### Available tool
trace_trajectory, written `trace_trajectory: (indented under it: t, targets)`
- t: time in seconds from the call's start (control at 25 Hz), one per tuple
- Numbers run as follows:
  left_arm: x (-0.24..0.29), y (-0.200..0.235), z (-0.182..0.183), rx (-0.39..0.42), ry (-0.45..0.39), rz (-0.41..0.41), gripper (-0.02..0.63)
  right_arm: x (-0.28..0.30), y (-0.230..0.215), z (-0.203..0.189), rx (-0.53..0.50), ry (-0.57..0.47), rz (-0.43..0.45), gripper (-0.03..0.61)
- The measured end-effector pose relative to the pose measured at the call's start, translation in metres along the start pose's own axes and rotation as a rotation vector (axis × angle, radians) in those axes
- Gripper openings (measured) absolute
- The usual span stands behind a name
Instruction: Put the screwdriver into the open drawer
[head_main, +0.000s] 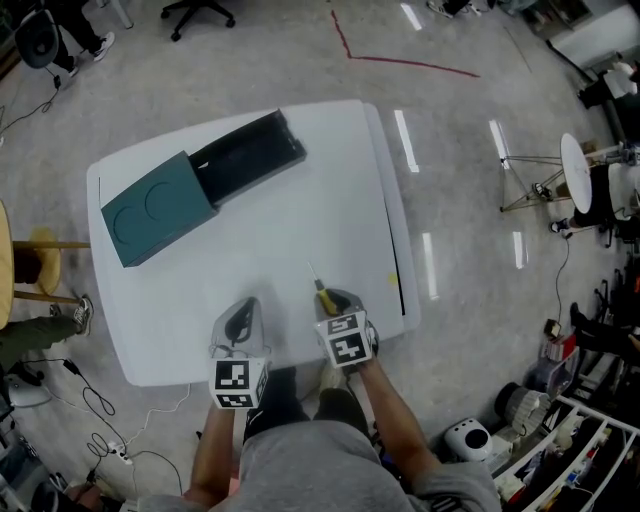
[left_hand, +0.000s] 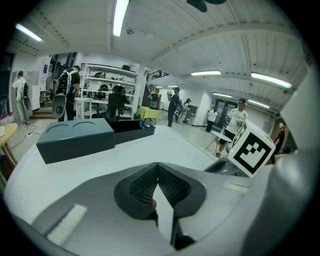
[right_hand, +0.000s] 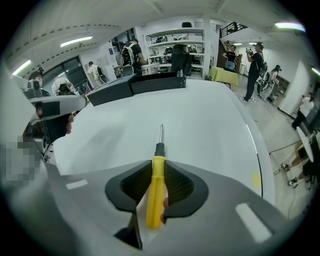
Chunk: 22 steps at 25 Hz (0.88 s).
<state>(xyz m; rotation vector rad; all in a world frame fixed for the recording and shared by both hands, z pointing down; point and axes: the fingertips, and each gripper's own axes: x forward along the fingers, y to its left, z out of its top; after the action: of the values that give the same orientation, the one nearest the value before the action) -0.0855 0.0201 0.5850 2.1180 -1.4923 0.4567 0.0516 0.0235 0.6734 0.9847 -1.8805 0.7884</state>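
Observation:
A screwdriver (head_main: 323, 293) with a yellow handle and a thin metal shaft lies low over the white table (head_main: 330, 190) near its front edge. My right gripper (head_main: 336, 303) is shut on the handle. In the right gripper view the screwdriver (right_hand: 156, 192) sits between the ribbed pads, its tip pointing away toward the far end of the table. My left gripper (head_main: 243, 310) hovers just to the left, shut with nothing in it (left_hand: 157, 167). At the far left stands a teal cabinet (head_main: 160, 207) with its dark drawer (head_main: 248, 155) pulled open.
The table's right edge (head_main: 395, 250) carries a small yellow tag. A wooden stool (head_main: 30, 262) stands left of the table and cables (head_main: 100, 420) lie on the floor. To the right are a tripod (head_main: 535, 185) and cluttered gear.

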Motion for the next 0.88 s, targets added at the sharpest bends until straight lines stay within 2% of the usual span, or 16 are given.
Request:
trace_trajectory:
  t: [0.24,0.44,0.88]
  targets:
    - [-0.007,0.004,0.011,0.015,-0.025,0.009,0.012,-0.015,-0.004,0.019,0.010,-0.068,-0.024,0.083]
    - [-0.015,0.000,0.024,0.033,-0.056,0.012,0.011,-0.044,-0.012,0.045,0.032,-0.188,-0.056,0.083]
    - [-0.046,-0.016,0.085,0.093,-0.179,0.005,0.011,-0.132,-0.010,0.092,0.048,-0.446,-0.085,0.083]
